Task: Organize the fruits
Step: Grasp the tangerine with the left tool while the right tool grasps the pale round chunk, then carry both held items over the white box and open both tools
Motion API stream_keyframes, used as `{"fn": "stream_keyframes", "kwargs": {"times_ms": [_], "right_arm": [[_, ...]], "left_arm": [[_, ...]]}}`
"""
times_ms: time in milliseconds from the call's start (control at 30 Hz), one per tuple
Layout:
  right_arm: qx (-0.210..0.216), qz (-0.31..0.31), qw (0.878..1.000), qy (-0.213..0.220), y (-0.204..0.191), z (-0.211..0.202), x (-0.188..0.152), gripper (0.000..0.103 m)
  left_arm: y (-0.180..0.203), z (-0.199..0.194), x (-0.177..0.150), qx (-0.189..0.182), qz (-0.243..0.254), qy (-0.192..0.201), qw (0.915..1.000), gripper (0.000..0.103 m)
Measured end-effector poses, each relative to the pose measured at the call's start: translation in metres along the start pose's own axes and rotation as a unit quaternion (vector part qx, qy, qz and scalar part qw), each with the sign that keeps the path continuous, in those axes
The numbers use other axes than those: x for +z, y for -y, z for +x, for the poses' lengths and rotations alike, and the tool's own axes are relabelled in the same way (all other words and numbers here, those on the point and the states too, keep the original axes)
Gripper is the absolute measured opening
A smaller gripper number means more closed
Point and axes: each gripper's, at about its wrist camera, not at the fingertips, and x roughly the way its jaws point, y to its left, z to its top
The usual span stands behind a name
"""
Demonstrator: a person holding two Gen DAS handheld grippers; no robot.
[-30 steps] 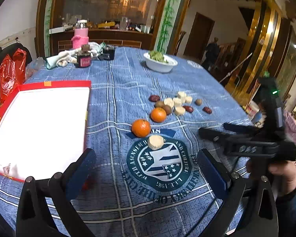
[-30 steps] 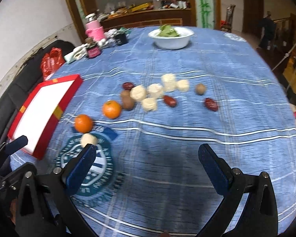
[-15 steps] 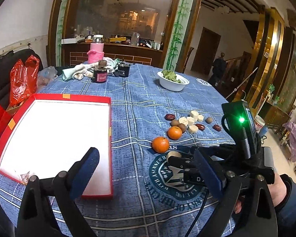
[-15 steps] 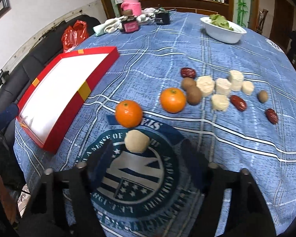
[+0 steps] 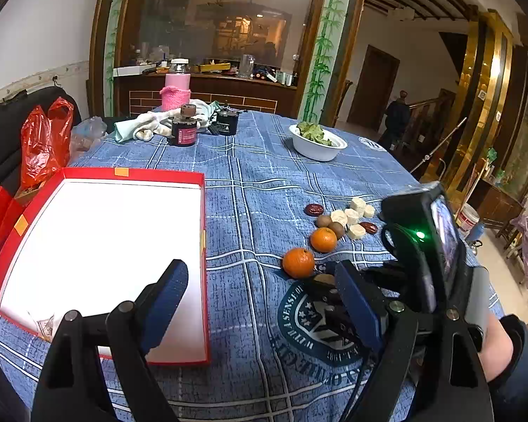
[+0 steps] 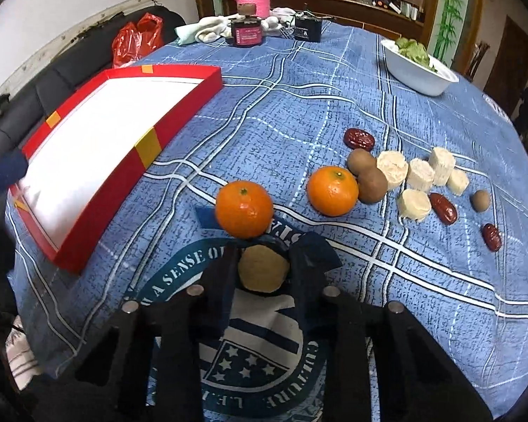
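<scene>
The right gripper (image 6: 263, 267) is closed on a pale yellowish chunk (image 6: 263, 270), a round, matte piece with a slightly rough, cut-looking top face, pinched between both pads over the round blue-and-white emblem (image 6: 179, 274) printed on the blue plaid tablecloth (image 6: 299, 81). Whether the chunk rests on the cloth or is lifted cannot be told. Just beyond it sits a glossy mandarin (image 6: 244, 209), almost touching the chunk (its green stem scar faces up). A second mandarin (image 6: 332, 190) lies further right, against 2 brown kiwi-like fruits (image 6: 372, 185). Past those are 5 more pale chunks (image 6: 420, 175) in a loose cluster, with 3 wrinkled dark red dates (image 6: 360, 139) scattered around them and 1 small brown fruit (image 6: 480, 200) off to the right.

The left gripper (image 5: 260, 302) hangs with its jaws spread wide and nothing between them, above the near corner of the red box (image 5: 205, 281), whose white interior holds no fruit. A white bowl (image 5: 316, 149) of greens stands at the far side of the table.
</scene>
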Motion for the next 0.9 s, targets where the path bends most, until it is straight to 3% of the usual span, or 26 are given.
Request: {"fn": "stream_keyframes", "kwargs": {"times_ms": [200, 267, 367, 467, 633, 767, 900], "right_arm": [[0.04, 0.041, 0.998, 0.031, 0.02, -0.026, -0.009, 0.031], [0.034, 0.049, 0.997, 0.046, 0.025, -0.034, -0.013, 0.031], [0.067, 0.081, 0.993, 0.052, 0.04, -0.04, -0.018, 0.031], [0.056, 0.09, 0.993, 0.059, 0.054, -0.044, -0.024, 0.031], [0.052, 0.125, 0.988, 0.08, 0.08, -0.053, -0.032, 0.031], [0.047, 0.144, 0.984, 0.09, 0.098, -0.061, -0.039, 0.031], [0.051, 0.154, 0.982, 0.093, 0.108, -0.061, -0.041, 0.031]], "left_arm": [[0.017, 0.011, 0.011, -0.004, 0.024, -0.007, 0.9997, 0.086], [0.026, 0.017, 0.012, -0.007, 0.039, -0.013, 0.9991, 0.086], [0.031, 0.024, 0.013, -0.001, 0.043, -0.02, 0.9989, 0.086], [0.035, 0.032, 0.013, 0.007, 0.036, -0.029, 0.9989, 0.085], [0.064, 0.057, 0.008, -0.015, 0.077, -0.061, 0.995, 0.07], [0.068, 0.084, 0.005, -0.009, 0.076, -0.087, 0.9933, 0.045], [0.065, 0.1, 0.0, 0.012, 0.076, -0.098, 0.9922, 0.042]]}}
